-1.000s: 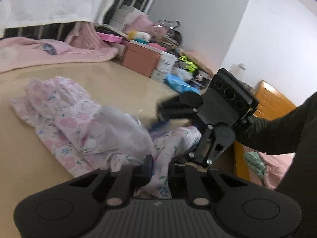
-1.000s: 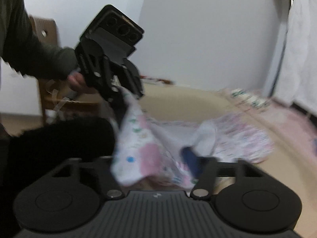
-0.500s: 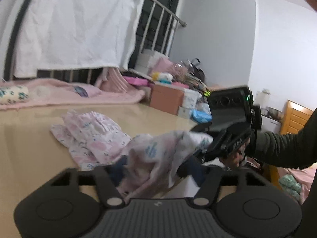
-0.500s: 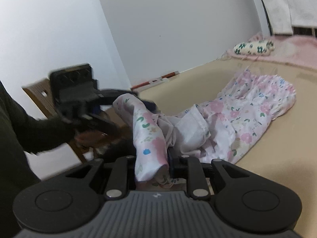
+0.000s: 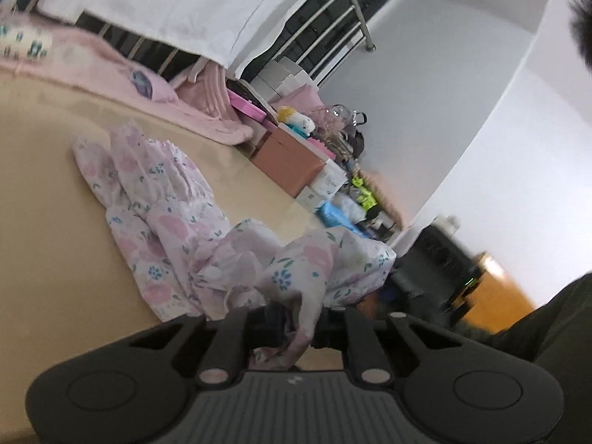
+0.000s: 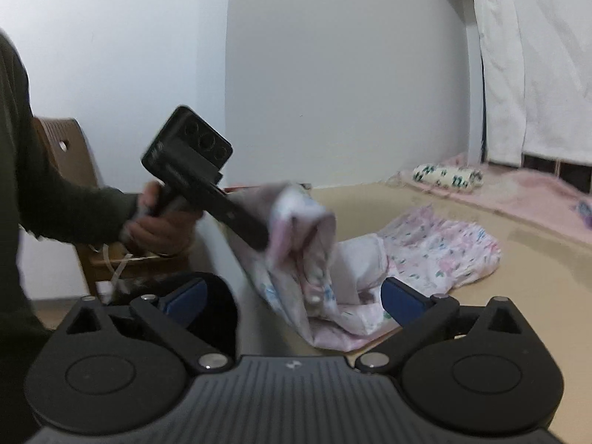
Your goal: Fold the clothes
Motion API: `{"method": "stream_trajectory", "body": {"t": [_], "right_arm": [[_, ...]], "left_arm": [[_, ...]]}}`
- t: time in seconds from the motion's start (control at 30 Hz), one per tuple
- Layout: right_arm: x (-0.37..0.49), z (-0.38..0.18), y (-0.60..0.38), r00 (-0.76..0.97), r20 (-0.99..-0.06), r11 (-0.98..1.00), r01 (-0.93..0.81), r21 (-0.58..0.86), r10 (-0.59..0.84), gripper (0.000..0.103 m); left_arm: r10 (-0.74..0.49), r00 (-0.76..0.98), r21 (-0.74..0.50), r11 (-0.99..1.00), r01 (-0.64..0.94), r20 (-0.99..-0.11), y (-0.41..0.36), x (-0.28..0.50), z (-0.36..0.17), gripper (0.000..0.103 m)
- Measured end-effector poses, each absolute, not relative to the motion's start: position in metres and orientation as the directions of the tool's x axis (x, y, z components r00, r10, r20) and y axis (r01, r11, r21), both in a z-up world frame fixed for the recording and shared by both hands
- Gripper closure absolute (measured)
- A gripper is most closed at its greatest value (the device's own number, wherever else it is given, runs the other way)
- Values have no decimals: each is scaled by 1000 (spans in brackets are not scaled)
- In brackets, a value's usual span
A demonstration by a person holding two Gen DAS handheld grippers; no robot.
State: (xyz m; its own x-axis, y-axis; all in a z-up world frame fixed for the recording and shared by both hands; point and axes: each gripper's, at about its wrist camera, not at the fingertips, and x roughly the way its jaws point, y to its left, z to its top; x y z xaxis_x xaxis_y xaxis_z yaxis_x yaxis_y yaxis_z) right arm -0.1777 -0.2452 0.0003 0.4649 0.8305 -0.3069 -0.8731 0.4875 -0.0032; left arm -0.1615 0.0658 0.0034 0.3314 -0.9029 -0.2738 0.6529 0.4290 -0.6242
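A pink floral garment (image 5: 166, 199) lies crumpled on the beige table (image 5: 55, 259). One end is bunched and lifted at the table's near edge. My left gripper (image 5: 299, 314) is closing on that end, and a fold of cloth is pinched between its fingers. In the right wrist view a hand holds the left gripper (image 6: 264, 240), with the garment (image 6: 436, 251) hanging from its tip. My right gripper (image 6: 294, 296) is opening. Its blue pads (image 6: 403, 298) stand wide apart, with the hanging cloth between them but not touched.
A pink blanket (image 5: 111, 63) and a rolled floral bundle (image 6: 447, 175) lie along the table's far side under a hanging white sheet (image 5: 185, 0). Stacked boxes (image 5: 292, 155) and clutter stand beyond the table. A wooden chair (image 6: 74, 155) is behind the person's sleeve.
The right gripper has let go of the cloth and spread wide. The left gripper has closed on the bunched end and rolled, and the two grippers have drawn slightly apart.
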Motion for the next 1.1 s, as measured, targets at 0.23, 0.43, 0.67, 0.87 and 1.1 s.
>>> {"method": "stream_trajectory", "body": {"t": [0.23,0.43,0.67,0.87,1.1], "right_arm": [[-119,-13,-242,267,-289,365,-854,370,919,65],[-67,-29,-260,163,-222,274,-502,820,961,77],[-48,-34,-262,210,-223,282,-312,907,952,75],[-70,-9,-262,350,-364,471,-301,829,863,56],[-125,31,-257,690,-362,752,-413,513,626,53]], "left_arm": [[-896,320,-671,443,594,-309,69,-149,15,92],[-799,477,-713,569,409,-365,73,-134,19,60],[-705,565,-663,670,333,-429,54,-134,20,80],[-660,598,-627,714,312,-454,53,-142,22,47],[-475,804,-442,845,301,-359,37,-167,45,61]]}}
